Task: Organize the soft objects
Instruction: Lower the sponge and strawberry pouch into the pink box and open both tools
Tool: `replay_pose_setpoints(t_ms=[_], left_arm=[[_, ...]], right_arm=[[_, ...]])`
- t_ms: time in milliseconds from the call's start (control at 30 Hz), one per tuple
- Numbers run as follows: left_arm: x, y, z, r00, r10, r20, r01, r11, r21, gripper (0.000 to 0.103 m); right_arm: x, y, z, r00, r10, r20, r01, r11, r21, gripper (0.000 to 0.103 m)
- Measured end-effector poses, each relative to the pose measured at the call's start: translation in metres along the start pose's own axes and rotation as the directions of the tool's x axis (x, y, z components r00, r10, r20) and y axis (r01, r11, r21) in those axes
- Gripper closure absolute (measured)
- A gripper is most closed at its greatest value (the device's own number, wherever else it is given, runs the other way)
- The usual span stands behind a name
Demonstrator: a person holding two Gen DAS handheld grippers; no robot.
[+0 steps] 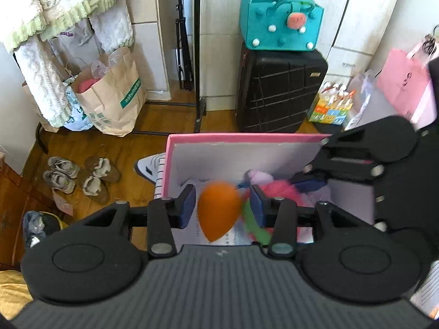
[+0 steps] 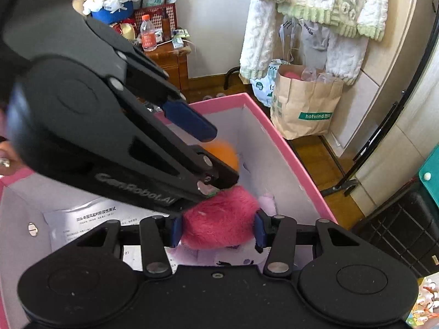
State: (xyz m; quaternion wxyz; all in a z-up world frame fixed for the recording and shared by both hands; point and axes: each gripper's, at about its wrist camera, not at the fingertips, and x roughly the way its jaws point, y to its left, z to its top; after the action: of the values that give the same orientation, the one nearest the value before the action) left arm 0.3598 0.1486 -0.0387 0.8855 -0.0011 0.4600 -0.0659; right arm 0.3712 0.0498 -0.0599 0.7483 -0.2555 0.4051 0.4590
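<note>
A pink box (image 1: pixel 247 138) with white inner walls holds the soft toys; its rim also shows in the right wrist view (image 2: pixel 274 126). My left gripper (image 1: pixel 223 205) is open over the box; a blurred orange carrot toy (image 1: pixel 218 211) with green leaves (image 1: pixel 253 226) sits between its fingers, apart from the pads. The carrot also shows in the right wrist view (image 2: pixel 223 152). My right gripper (image 2: pixel 218 231) is shut on a pink furry plush (image 2: pixel 219 219) inside the box. A pale purple plush (image 2: pixel 267 201) lies beside it.
A printed sheet (image 2: pixel 90 224) lines the box bottom. Behind the box stand a black suitcase (image 1: pixel 279 90) with a teal felt bag (image 1: pixel 279 24) on it, a paper bag (image 1: pixel 115 93), a clothes rack with hanging knitwear (image 2: pixel 315 8), and shoes (image 1: pixel 82 175) on the wooden floor.
</note>
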Motion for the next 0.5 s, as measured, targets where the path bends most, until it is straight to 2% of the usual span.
replay_pose_setpoints(t_ms=[300, 367, 433, 500], left_arm=[[-0.018, 0.008, -0.006, 0.996, -0.071, 0.056, 0.075, 0.995, -0.068, 0.055], [-0.021, 0.011, -0.008, 0.996, -0.069, 0.055, 0.073, 0.995, -0.075, 0.054], [-0.024, 0.012, -0.009, 0.996, -0.07, 0.051, 0.074, 0.995, -0.072, 0.054], [-0.027, 0.013, -0.01, 0.997, -0.067, 0.048, 0.07, 0.995, -0.068, 0.052]], right_arm=[[0.016, 0.005, 0.016, 0.998, -0.054, -0.045, 0.053, 0.998, -0.022, 0.05], [0.016, 0.006, 0.016, 0.998, -0.052, -0.035, 0.051, 0.998, -0.03, 0.044], [0.014, 0.006, 0.015, 0.996, -0.083, -0.02, 0.082, 0.996, -0.021, 0.035], [0.008, 0.004, 0.014, 0.997, -0.081, 0.0, 0.081, 0.997, 0.003, 0.034]])
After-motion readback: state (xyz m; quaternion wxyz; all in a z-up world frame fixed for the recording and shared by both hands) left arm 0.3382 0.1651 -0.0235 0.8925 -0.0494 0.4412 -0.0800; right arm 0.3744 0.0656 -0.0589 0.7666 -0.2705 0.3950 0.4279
